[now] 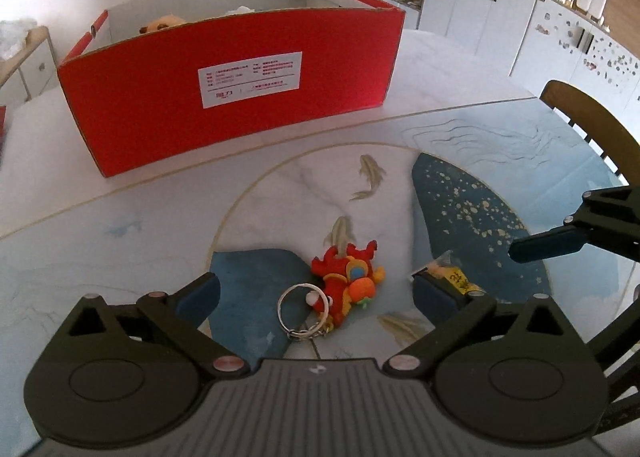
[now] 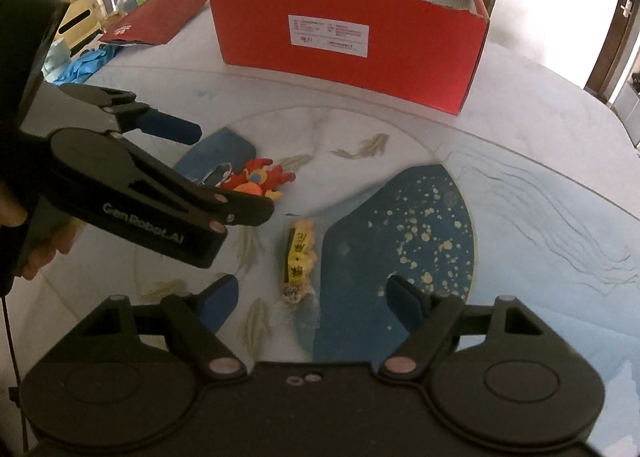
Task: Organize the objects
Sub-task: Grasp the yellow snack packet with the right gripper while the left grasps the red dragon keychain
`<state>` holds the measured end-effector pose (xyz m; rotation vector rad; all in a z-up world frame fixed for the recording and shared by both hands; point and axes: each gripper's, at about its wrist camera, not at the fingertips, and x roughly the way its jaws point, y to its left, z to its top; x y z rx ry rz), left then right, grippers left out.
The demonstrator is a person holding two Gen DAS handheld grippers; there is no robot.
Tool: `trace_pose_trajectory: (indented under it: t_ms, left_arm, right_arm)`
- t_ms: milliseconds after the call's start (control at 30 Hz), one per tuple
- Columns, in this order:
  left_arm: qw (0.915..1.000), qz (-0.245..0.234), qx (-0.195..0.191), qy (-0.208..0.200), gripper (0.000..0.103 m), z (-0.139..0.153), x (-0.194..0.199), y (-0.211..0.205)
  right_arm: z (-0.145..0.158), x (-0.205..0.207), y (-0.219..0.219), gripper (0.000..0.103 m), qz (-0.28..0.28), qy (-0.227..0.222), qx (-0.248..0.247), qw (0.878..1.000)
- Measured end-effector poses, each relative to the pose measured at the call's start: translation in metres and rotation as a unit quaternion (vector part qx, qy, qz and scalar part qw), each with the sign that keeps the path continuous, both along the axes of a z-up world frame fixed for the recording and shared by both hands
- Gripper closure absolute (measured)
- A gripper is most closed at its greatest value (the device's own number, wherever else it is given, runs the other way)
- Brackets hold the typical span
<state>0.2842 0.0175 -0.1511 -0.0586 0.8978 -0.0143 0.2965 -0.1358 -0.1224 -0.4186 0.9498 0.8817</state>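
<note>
Keychain (image 1: 346,283), fish-painted table (image 1: 120,241), white cabinets (image 1: 480,13)

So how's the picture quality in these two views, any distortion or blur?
Left wrist view: fisheye bends the red box into a curve, the dragon keychain is sharp, and the background is overexposed. Right wrist view: same bowing, the snack packet is slightly soft, and bright window light washes out the top corners.
</note>
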Motion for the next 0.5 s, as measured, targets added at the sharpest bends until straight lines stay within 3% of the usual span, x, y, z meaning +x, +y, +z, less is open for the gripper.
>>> trace_pose_trajectory:
  t_ms: [200, 500]
  left_arm:
    - [0.9998, -0.015, 0.012, 0.006, 0.000, -0.0075, 0.0039, -0.0030]
    - [0.9991, -0.023, 0.034, 0.006, 0.000, -0.0107, 0.0091, -0.0074]
  right_arm:
    - [-0.0032, 0.0044, 0.0007, 0.022, -0.005, 0.007, -0.003, 1.000]
    - [-0.0045, 0.0076, 0.0046, 0.034, -0.011, -0.007, -0.014, 1.000]
